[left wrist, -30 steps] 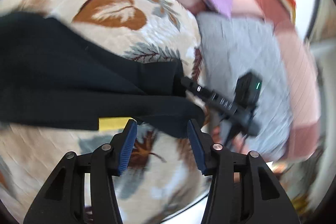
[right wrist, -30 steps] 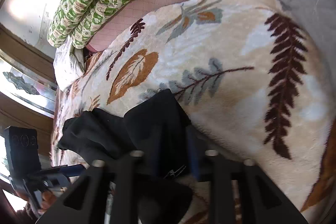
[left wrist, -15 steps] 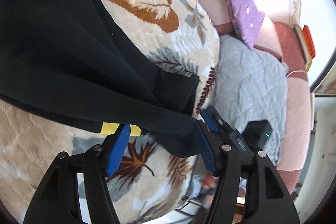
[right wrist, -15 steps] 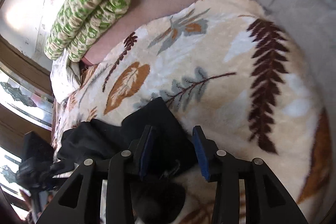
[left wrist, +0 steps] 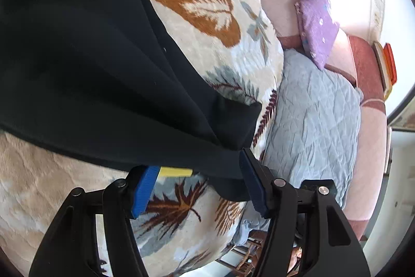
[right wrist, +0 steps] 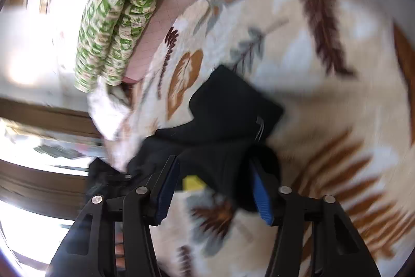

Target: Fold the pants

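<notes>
Black pants (left wrist: 85,74) are lying bunched on the leaf-print blanket (left wrist: 207,25) covering the bed, w/ a yellow tag (left wrist: 175,171) peeking out at the hem. Left hand-held gripper (left wrist: 195,184) is hovering at that hem, jaws apart, nothing pinched. Right hand-held gripper (right wrist: 214,188) is blurry; its jaws have just been closing, fabric between them, pads not pressing yet. Green quilt (right wrist: 116,17) is sitting further back.
</notes>
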`<state>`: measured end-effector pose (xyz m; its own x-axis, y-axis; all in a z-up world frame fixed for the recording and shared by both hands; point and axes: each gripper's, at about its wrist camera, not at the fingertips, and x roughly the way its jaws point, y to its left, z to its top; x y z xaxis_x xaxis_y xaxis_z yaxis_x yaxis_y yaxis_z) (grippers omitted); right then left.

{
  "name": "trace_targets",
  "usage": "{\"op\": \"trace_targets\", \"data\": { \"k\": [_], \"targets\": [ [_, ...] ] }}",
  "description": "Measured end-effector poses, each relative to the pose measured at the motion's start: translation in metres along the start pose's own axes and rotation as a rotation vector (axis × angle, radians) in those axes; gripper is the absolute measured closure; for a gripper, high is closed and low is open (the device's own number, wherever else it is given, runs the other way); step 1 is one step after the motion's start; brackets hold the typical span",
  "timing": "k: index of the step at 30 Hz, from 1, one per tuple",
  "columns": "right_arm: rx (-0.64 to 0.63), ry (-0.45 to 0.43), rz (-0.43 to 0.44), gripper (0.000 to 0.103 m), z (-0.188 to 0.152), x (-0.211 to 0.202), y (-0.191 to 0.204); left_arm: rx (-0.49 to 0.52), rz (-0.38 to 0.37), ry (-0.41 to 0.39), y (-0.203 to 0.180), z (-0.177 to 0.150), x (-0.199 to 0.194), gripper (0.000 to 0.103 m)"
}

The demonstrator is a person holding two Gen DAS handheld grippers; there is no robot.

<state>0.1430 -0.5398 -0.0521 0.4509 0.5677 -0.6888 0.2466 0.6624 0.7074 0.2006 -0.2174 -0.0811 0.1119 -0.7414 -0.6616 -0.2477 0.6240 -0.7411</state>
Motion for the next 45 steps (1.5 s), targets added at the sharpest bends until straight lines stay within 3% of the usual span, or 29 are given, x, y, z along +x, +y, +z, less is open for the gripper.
{"op": "trace_targets", "data": {
  "k": [1, 5, 8, 10, 13, 19, 22, 26, 28, 29, 31, 33, 36, 40, 45],
  "targets": [
    [-0.041, 0.012, -0.031, 0.099, 0.003, 0.005, 0.008, 0.012, 0.007, -0.005, -0.002, 0.003, 0.001, 0.043],
    [-0.223, -0.035, -0.117, 0.101, 0.021, 0.003, 0.048, 0.046, 0.000, -0.016, -0.016, 0.012, -0.003, 0.063],
    [-0.366, -0.157, -0.031, 0.101, 0.039, -0.017, 0.092, 0.083, -0.055, -0.109, -0.033, 0.016, -0.026, 0.063],
    [-0.513, -0.256, 0.009, 0.101, 0.041, -0.029, 0.114, 0.133, -0.041, -0.159, -0.043, 0.014, -0.034, 0.063],
    [-0.625, -0.294, 0.004, 0.100, 0.035, -0.022, 0.112, 0.139, -0.019, -0.089, -0.035, 0.009, -0.015, 0.063],
    [-0.529, -0.148, -0.106, 0.100, 0.015, 0.010, 0.036, 0.098, 0.003, 0.026, -0.006, -0.007, 0.021, 0.063],
    [-0.497, -0.128, -0.093, 0.096, 0.005, 0.001, 0.014, 0.117, 0.012, 0.044, -0.005, -0.013, 0.018, 0.063],
    [-0.452, -0.039, -0.191, 0.095, 0.003, -0.004, -0.003, 0.182, 0.021, 0.037, -0.007, -0.020, -0.004, 0.063],
    [-0.417, -0.058, -0.175, 0.087, 0.004, -0.014, -0.007, 0.203, 0.007, 0.030, -0.008, -0.020, -0.015, 0.063],
    [-0.384, -0.083, -0.147, 0.083, 0.007, -0.021, -0.008, 0.217, 0.011, 0.021, -0.007, -0.021, -0.025, 0.063],
    [-0.316, -0.119, -0.100, 0.053, 0.011, -0.029, -0.009, 0.260, 0.027, -0.006, -0.004, -0.019, -0.045, 0.063],
    [-0.259, -0.152, -0.080, 0.045, 0.015, -0.035, -0.008, 0.303, 0.065, -0.046, 0.004, -0.016, -0.073, 0.063],
    [-0.257, -0.099, -0.119, 0.045, 0.016, -0.033, -0.005, 0.339, 0.134, -0.160, 0.028, -0.001, -0.137, 0.061],
    [-0.262, -0.145, -0.187, 0.045, 0.015, -0.050, -0.008, 0.345, 0.278, -0.283, 0.065, 0.031, -0.209, 0.060],
    [-0.189, -0.145, -0.194, 0.045, 0.024, -0.043, -0.010, 0.286, 0.276, -0.205, 0.110, 0.069, -0.242, 0.057]
  ]
}}
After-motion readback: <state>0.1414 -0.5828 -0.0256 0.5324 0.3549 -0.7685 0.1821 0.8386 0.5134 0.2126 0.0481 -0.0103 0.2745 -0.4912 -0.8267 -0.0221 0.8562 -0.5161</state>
